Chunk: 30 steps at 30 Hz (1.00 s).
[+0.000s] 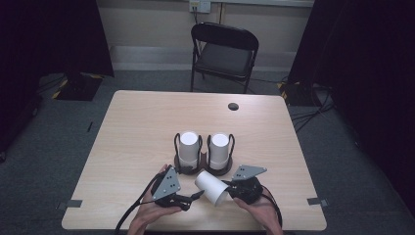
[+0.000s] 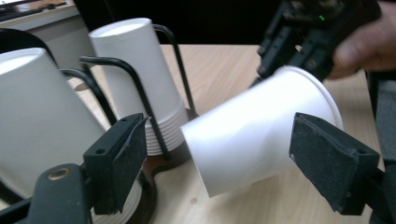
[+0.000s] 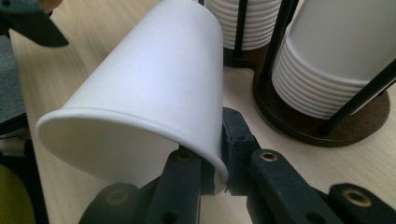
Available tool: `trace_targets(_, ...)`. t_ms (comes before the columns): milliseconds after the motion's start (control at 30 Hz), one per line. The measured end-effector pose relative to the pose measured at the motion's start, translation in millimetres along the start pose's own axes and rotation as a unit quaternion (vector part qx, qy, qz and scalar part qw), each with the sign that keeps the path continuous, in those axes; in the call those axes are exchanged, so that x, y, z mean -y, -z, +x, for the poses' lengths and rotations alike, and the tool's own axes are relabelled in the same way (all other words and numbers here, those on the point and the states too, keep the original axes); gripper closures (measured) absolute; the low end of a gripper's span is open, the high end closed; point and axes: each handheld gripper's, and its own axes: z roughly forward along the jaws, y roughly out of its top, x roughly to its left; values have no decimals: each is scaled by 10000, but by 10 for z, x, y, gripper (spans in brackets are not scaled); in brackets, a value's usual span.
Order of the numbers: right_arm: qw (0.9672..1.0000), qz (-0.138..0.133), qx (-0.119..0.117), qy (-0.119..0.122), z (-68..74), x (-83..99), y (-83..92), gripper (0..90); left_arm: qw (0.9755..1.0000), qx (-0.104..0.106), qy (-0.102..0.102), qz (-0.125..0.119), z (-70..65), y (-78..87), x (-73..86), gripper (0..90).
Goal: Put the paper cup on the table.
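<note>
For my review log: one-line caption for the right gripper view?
Right tool pinches the white paper cup's rim beside two cup stacks.

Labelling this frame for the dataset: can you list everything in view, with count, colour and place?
loose paper cup: 1, white, on its side near the table's front edge, rim pinched by the right gripper
cup stacks: 2, white, upside down in holders at table centre
cup holders: 2, dark round bases with black wire uprights, side by side
table: 1, light wood, with a dark round hole near the far edge
folding chair: 1, black, beyond the table
left gripper: 1, black, jaws open either side of the cup's closed end
right gripper: 1, black, jaws shut on the rim
hands: 2, at bottom edge
</note>
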Motion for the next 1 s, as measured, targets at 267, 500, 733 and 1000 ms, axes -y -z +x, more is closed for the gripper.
trace_targets(267,9988,377,-267,162,-16,-61,-4,850,9982,391,-377,250,-128,-83,61,188)
trace_targets(500,9962,652,-477,315,-3,-92,-19,850,9946,387,-816,509,-248,-171,58,184)
trace_targets(733,9952,752,-502,364,-4,-130,-5,851,9910,308,-1150,615,-335,-242,34,156)
trace_targets(1000,9966,658,-454,218,-65,-125,22,858,9874,230,-1430,640,-417,-347,5,156)
